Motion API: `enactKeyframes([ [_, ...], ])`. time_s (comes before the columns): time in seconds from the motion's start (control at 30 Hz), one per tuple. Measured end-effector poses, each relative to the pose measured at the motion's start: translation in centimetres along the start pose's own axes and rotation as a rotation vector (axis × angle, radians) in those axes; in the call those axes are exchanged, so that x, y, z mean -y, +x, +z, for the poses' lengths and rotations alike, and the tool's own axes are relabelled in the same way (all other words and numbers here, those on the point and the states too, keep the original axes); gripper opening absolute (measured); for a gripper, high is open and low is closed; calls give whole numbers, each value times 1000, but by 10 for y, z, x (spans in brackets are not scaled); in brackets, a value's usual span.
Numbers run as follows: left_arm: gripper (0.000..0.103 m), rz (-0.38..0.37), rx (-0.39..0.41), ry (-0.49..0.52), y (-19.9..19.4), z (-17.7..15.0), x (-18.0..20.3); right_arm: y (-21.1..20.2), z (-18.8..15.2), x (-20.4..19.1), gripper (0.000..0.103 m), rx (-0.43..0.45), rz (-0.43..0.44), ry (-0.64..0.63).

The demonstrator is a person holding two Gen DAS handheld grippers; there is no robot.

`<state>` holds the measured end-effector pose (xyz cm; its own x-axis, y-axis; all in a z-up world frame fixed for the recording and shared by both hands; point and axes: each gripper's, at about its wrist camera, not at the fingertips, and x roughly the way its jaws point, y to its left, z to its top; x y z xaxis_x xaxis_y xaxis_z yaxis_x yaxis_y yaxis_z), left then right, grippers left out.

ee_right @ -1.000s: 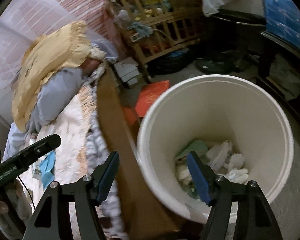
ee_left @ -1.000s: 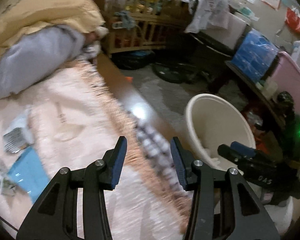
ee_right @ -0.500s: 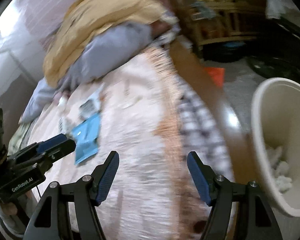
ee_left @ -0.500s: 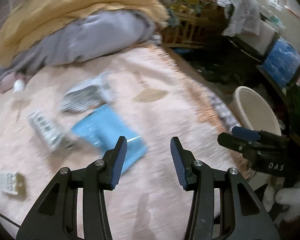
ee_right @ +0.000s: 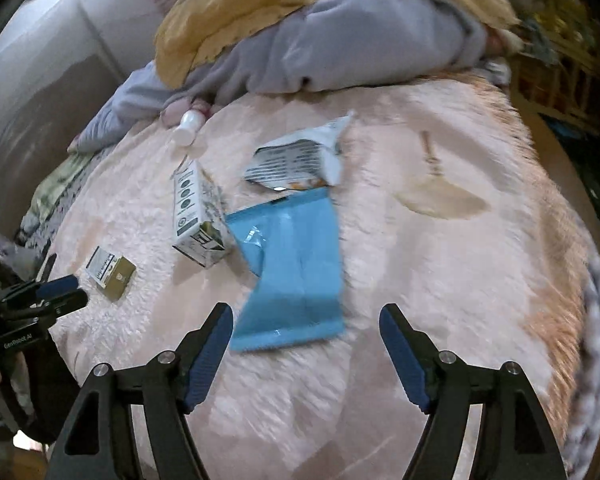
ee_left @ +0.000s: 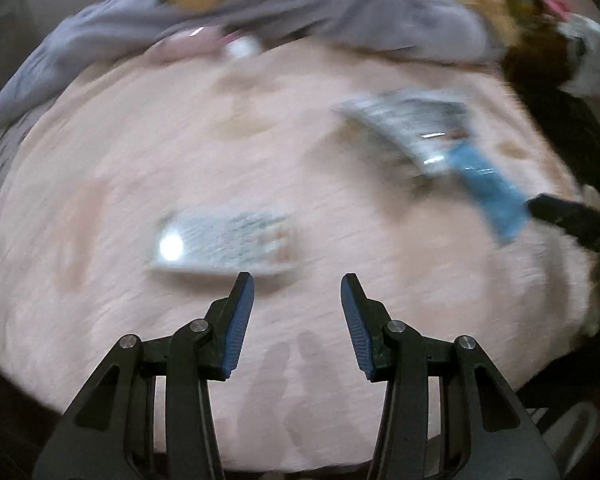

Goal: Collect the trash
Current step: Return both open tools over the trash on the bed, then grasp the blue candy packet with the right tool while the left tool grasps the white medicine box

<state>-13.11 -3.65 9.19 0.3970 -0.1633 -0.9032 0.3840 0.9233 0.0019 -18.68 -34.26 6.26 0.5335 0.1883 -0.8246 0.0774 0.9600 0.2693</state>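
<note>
Pink, fluffy blanket (ee_right: 440, 280) carries all the trash. The blue pouch (ee_right: 296, 272) lies flat just ahead of the right gripper (ee_right: 306, 354), between the lines of its wide-spread, empty fingers. The left gripper (ee_left: 297, 316) is also spread wide and empty, with a blurred carton (ee_left: 224, 242) just ahead of its left fingertip. In the right wrist view I count four pieces: one blue pouch, one white torn wrapper (ee_right: 300, 156) touching its far end, one tall carton (ee_right: 198, 216) beside it, and one small box (ee_right: 110, 272) further left.
</note>
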Motion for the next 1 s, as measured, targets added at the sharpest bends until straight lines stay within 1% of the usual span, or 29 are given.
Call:
enactKeyframes([
  [0.07,43,39,-37,-68,9,-7,-32,10,5,-5,73,-13,-8,-13],
  [0.17,43,58,-83,-167,28,-9,-67,22,12,-8,74,-29,-15,-24],
  [0.27,43,51,-80,-234,47,-1,-83,31,18,-10,74,-40,-29,-29],
  [0.3,43,36,-68,-246,52,4,-83,33,19,-10,74,-43,-32,-30],
  [0.4,43,-51,-7,-298,65,28,-87,41,22,-12,74,-56,-48,-46],
  [0.43,43,-94,24,-317,69,37,-88,44,22,-13,74,-60,-54,-54],
  [0.53,44,-204,69,-366,74,58,-89,50,23,-15,74,-64,-60,-63],
  [0.57,45,-234,78,-389,74,64,-89,53,25,-16,75,-66,-61,-66],
  [0.63,55,-265,105,-415,72,74,-85,57,26,-19,76,-67,-62,-75],
  [0.73,56,-269,120,-432,74,91,-74,64,27,-24,79,-70,-73,-102],
  [0.8,57,-264,126,-450,75,95,-72,66,27,-28,79,-74,-81,-124],
  [0.93,58,-208,112,-424,87,109,-75,65,28,-29,79,-70,-66,-120],
  [1.0,58,-192,131,-424,84,110,-83,64,26,-28,79,-67,-60,-113],
])
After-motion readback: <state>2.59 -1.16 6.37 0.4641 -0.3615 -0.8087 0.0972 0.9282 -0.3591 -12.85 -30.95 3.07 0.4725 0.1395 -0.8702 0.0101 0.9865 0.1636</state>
